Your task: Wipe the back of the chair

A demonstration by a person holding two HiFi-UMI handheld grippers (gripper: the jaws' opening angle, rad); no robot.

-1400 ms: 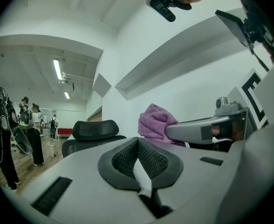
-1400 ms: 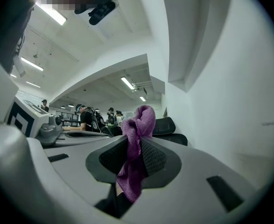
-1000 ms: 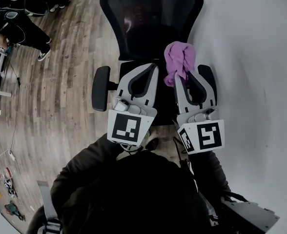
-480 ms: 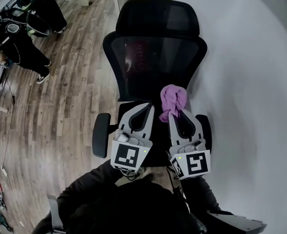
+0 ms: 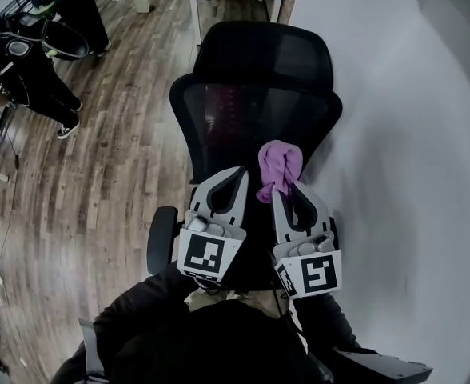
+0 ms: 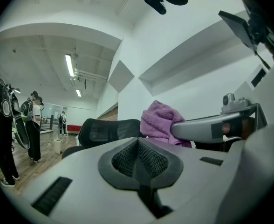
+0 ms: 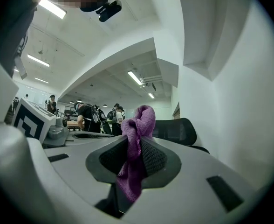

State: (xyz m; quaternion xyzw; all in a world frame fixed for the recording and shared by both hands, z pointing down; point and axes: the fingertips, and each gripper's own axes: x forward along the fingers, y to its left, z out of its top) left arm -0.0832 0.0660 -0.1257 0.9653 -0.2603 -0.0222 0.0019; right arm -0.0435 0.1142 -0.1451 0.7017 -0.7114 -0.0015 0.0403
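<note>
step: approach, contact unclear | your right gripper (image 5: 283, 189) clamps purple cloth (image 5: 279, 163), wad at lower right of chair back (image 5: 243, 114) | left gripper (image 5: 240, 172) pinched together, empty | next: press cloth onto mesh, sweep across

I see the chair (image 5: 259, 118) all black, its back a fine see-through mesh with a faint reddish tint showing through. The cloth (image 5: 280, 165) is plain purple. The left gripper (image 5: 233, 178) and right gripper (image 5: 285, 192) are light grey with black ribbed pads. Their marker cubes (image 5: 205, 256) show black squares on white. The floor (image 5: 115, 158) at 9 o'clock is brown wood plank, and the wall (image 5: 411, 134) at 3 o'clock is plain white.
</note>
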